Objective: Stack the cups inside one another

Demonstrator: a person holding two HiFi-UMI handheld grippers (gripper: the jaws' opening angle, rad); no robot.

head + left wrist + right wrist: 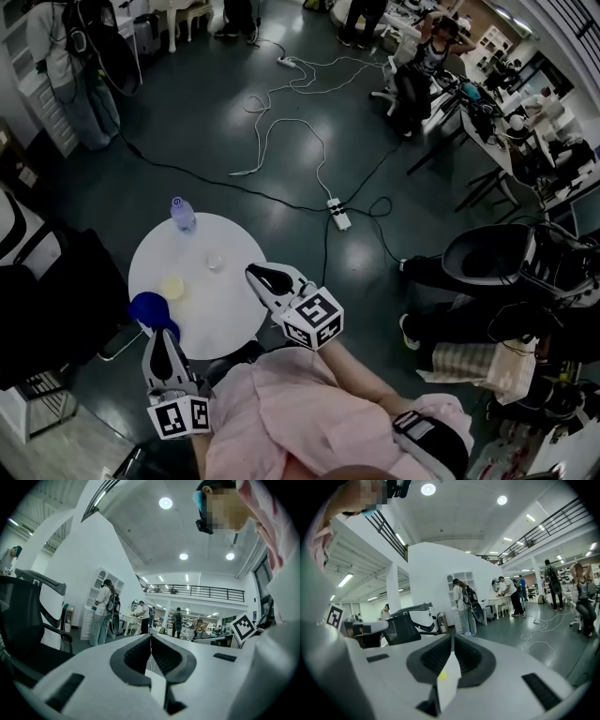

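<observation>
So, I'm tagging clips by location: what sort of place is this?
Probably a large open-plan office or lab. A railed mezzanine overlooks the hall, people sit or stand at desks, and a power strip lies out on the dark floor.

One blue cup [152, 308], one yellow cup [172, 286], one clear cup [215, 263], one bottle [182, 214].

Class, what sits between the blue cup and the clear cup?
The yellow cup, on the table between blue cup and clear cup; head view shows it.
</observation>
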